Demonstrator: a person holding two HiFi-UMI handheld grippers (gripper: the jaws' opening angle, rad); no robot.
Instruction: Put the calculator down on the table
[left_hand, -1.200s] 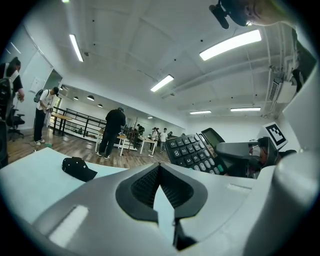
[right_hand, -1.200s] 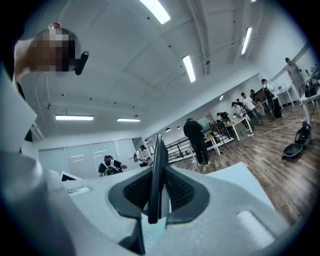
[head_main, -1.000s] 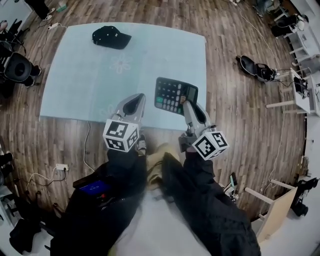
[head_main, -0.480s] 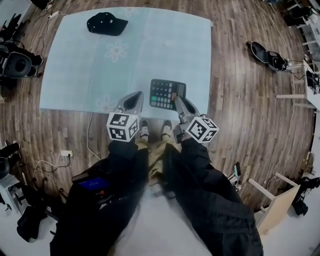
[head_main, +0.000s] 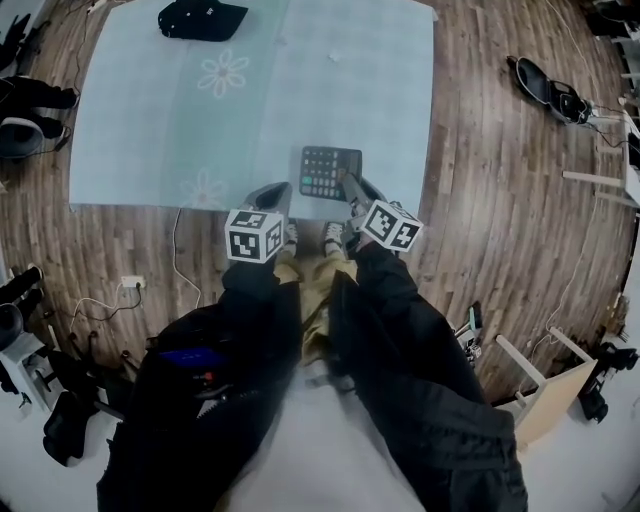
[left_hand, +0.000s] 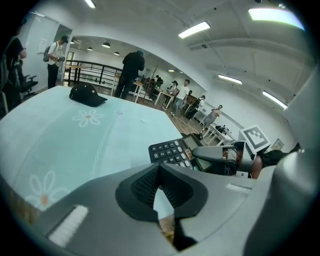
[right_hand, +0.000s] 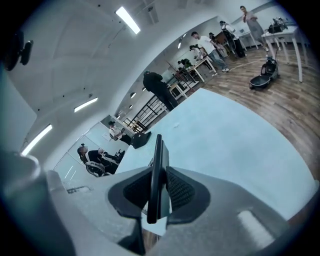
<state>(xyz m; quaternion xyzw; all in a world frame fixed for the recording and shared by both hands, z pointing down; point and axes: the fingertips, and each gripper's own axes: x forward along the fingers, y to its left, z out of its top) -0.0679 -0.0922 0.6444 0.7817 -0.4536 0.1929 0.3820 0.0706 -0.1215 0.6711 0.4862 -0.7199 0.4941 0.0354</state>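
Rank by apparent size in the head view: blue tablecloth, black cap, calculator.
1. blue tablecloth, by far the largest.
2. black cap and calculator look about alike; the frame edge cuts the cap, so no ranking.

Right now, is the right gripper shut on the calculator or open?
Shut on the calculator: the right gripper pinches its thin edge between both jaws.

L gripper (head_main: 274, 190) is held w/ jaws together, empty. R gripper (head_main: 349, 183) is clamped on calculator (head_main: 322, 165); both angled down.

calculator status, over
Left gripper shut, empty. Right gripper shut on calculator, over near edge of table, not yet released. Cap at far corner, clear.
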